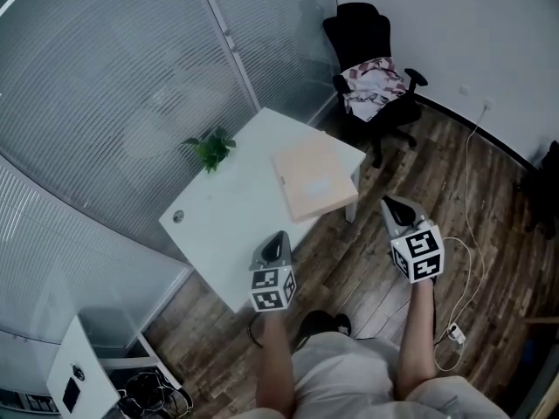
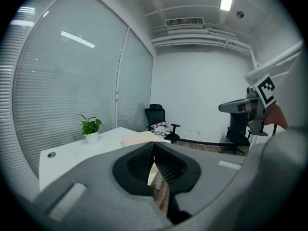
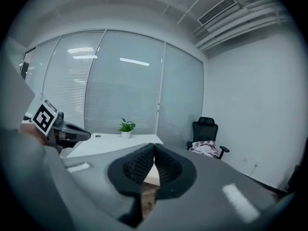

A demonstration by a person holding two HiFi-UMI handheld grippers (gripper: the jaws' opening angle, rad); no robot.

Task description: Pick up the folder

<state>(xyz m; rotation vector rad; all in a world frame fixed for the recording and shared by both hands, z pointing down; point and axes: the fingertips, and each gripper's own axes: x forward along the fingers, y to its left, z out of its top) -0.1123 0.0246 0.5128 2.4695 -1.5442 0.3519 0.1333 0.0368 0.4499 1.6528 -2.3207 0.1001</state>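
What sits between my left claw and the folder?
Nothing: the head view shows only bare white table between the left claw and the folder.

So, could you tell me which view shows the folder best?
The head view: the whole beige folder lies flat on the white table. The left gripper view shows only its edge; in the right gripper view I cannot make it out.

A potted plant (image 1: 210,149) stands on the white worktop (image 1: 223,225) at 11 o'clock; a black chair (image 1: 367,51) bearing cloth (image 1: 374,84), at 1 o'clock.
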